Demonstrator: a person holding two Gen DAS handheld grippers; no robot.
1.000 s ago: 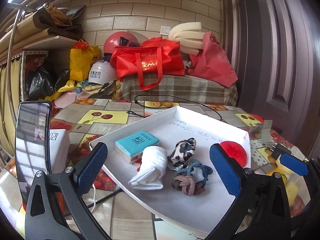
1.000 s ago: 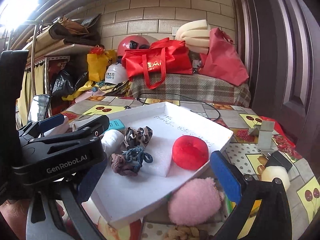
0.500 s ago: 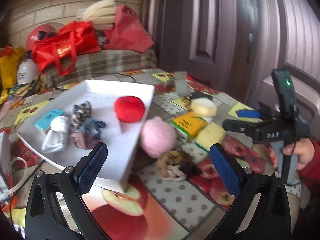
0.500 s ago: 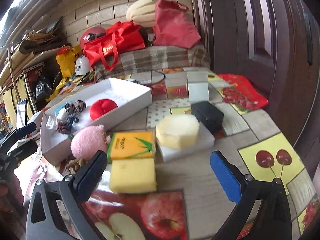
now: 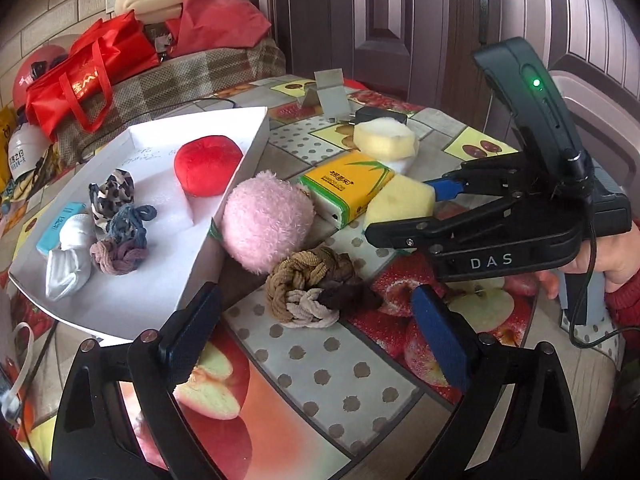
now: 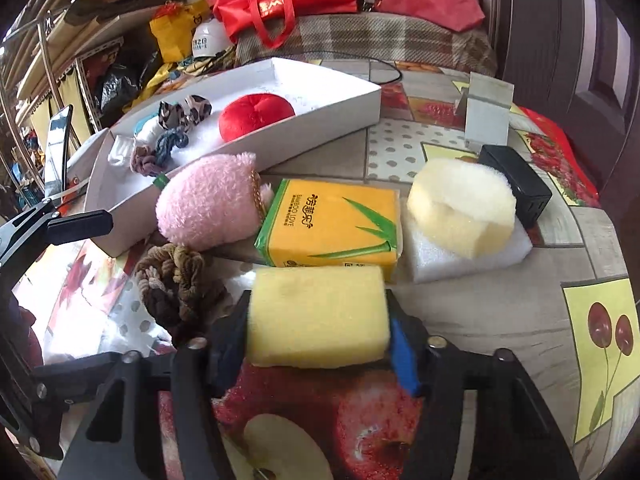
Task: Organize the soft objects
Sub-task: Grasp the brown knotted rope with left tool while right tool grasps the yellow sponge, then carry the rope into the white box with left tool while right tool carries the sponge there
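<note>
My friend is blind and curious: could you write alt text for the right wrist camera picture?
The right tongs are shut on a yellow sponge block just above a fruit-patterned table. Behind it lie a yellow tissue pack, a pink plush ball and a white tray holding a red plush and hair ties.

A yellow sponge (image 6: 318, 316) sits pinched between the right gripper's (image 6: 320, 346) pads. Pink plush (image 6: 208, 210), brown scrunchies (image 6: 176, 280) and round foam (image 6: 460, 210) lie on the table. A white tray (image 5: 224, 216) holds a red plush (image 5: 208, 168), scrunchies (image 5: 122, 236) and a sock (image 5: 70, 256).
</note>
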